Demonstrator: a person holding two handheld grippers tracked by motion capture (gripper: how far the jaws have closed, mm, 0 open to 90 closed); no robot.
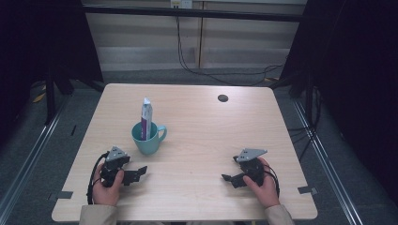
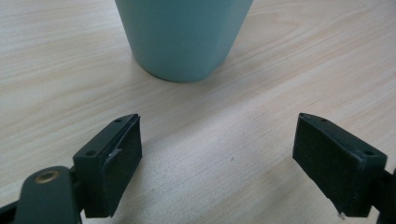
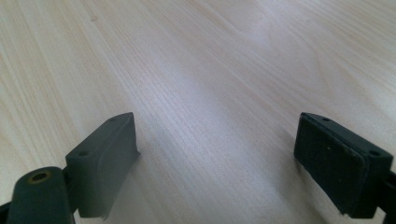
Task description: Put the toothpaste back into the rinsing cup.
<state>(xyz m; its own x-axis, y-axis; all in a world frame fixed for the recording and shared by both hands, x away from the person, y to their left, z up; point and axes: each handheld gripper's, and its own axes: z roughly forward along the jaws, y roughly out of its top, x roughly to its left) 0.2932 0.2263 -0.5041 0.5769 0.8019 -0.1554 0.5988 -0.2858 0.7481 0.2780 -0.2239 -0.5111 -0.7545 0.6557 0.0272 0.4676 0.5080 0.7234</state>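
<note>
A teal mug (image 1: 148,137) stands on the wooden table (image 1: 197,117), left of centre, with a white and purple tube (image 1: 146,119) upright in it. My left gripper (image 1: 139,174) rests low at the front left, just in front of the mug, jaws wide and nothing between them. In the left gripper view the mug's lower wall (image 2: 183,37) is close ahead, beyond my left gripper (image 2: 217,140). At the front right my right gripper (image 1: 227,179) sits open, pointing left over bare wood. The right gripper view has my right gripper (image 3: 217,140) with only tabletop between its pads.
A small dark round hole (image 1: 223,98) marks the table's far right part. Dark curtains and stands flank the table, and cables run on the floor behind it. Bare wood lies between the two grippers.
</note>
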